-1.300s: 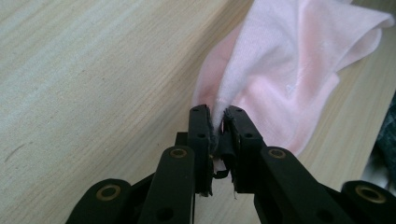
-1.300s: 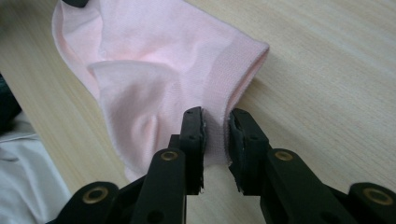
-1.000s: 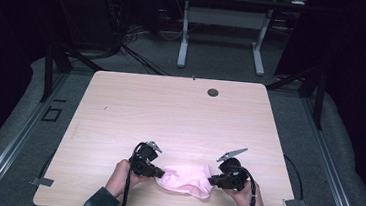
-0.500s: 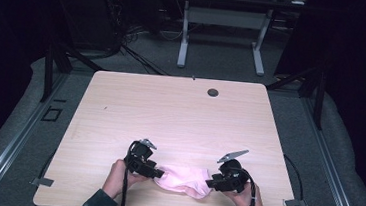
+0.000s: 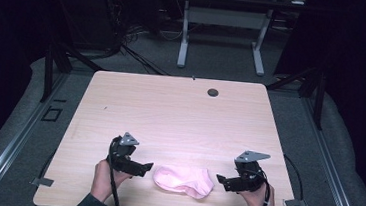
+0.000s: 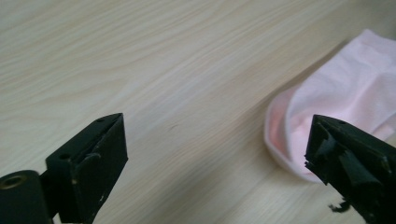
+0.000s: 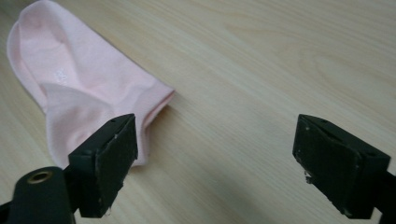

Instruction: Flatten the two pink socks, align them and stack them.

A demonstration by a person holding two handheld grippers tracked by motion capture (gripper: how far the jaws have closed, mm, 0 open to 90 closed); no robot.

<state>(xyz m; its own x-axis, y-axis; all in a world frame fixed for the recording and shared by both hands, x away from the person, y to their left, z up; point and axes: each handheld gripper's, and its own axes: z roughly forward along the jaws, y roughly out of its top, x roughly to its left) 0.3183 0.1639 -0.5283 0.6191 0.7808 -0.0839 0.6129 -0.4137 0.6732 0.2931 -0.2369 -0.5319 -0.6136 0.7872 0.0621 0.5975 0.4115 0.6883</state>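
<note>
Currently: pink sock (image 5: pixel 184 180), soft, limp, light; grasp at cuff. Left gripper (image 5: pixel 146 167), right gripper (image 5: pixel 222 180) just opened wide, sock released.

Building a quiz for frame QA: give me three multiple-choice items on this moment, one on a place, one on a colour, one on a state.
1. Where does the sock lie on the table?
A. by the far edge
B. near the person's edge, between the two grippers
C. on the floor

2. What colour is the sock?
A. pale pink
B. dark blue
C. green

3. How do the left hand-held gripper and right hand-held gripper stand?
A. both clamp the sock
B. the left alone clamps it
C. both open, with nothing between the jaws

Key: 1 B, the high view shows it near the front edge with a gripper on each side. 2 A, it is pale pink in every view. 3 C, each gripper view shows its jaws wide apart over bare wood, having just opened.
</note>
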